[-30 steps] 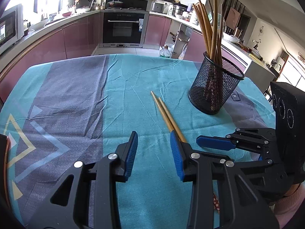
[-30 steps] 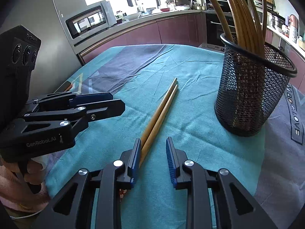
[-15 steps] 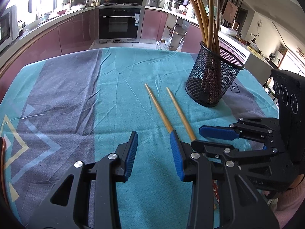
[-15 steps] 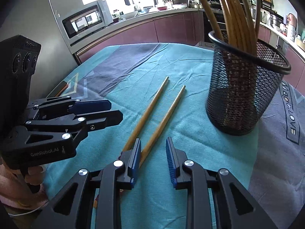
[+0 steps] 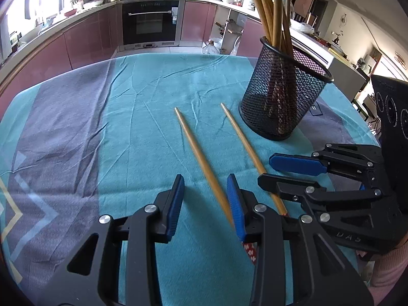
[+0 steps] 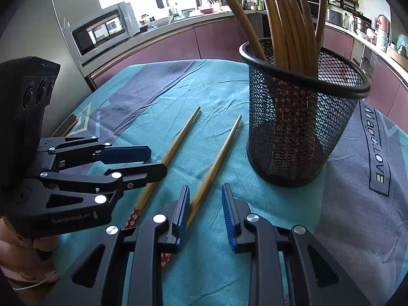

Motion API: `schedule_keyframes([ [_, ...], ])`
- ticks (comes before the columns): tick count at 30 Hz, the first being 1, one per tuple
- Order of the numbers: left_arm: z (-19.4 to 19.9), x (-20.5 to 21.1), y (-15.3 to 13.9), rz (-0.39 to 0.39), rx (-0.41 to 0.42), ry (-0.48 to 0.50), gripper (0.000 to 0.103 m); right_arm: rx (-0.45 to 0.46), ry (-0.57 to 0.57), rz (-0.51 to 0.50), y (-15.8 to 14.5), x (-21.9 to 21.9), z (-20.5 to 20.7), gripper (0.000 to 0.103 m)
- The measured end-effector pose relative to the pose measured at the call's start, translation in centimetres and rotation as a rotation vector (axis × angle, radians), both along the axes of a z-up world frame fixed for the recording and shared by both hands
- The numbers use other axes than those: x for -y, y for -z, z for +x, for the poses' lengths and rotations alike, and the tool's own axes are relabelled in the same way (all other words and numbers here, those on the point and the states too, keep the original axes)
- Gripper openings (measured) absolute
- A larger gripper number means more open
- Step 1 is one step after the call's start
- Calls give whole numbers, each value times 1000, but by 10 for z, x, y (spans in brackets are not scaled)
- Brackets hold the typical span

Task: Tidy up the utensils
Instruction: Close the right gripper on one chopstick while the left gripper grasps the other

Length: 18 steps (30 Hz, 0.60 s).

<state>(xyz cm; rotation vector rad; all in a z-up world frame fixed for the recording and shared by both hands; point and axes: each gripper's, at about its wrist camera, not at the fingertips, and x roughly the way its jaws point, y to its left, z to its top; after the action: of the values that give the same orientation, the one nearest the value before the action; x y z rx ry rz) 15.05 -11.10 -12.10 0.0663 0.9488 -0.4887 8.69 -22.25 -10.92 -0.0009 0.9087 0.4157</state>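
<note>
Two loose wooden chopsticks lie on the teal tablecloth, spread apart. The left chopstick (image 5: 201, 163) (image 6: 173, 150) runs back between my left gripper's (image 5: 205, 201) open jaws, close to its right pad. The right chopstick (image 5: 244, 142) (image 6: 216, 160) runs back to my right gripper (image 6: 205, 211), which is open, the stick beside its left pad. A black mesh holder (image 5: 283, 94) (image 6: 301, 117) with several chopsticks upright in it stands just right of the loose pair. Each gripper shows in the other's view, the right one (image 5: 293, 170) and the left one (image 6: 135, 163).
The round table (image 5: 76, 117) carries a teal and grey cloth. Kitchen counters, an oven (image 5: 150, 23) and a microwave (image 6: 102, 30) stand behind it. The loose chopsticks' patterned red ends (image 6: 134, 216) lie near the table's front edge.
The two loose chopsticks, side by side a second ago, have spread apart. Both grippers stay open and have moved forward, closer to the holder.
</note>
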Motion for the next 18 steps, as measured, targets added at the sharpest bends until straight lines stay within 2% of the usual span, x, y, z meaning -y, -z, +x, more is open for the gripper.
schedule_keyframes([
  [7,10,5,2,22,1,-17,26,18,2,-28,1,-5,12,24],
  [9,13,6,3,28,4,-27,21,20,9,-30,1,-7,15,21],
  [11,14,7,3,30,3,-34,14,25,13,-43,1,-8,17,13],
  [18,11,4,4,9,-3,-59,8,16,27,-3,1,-2,17,5],
])
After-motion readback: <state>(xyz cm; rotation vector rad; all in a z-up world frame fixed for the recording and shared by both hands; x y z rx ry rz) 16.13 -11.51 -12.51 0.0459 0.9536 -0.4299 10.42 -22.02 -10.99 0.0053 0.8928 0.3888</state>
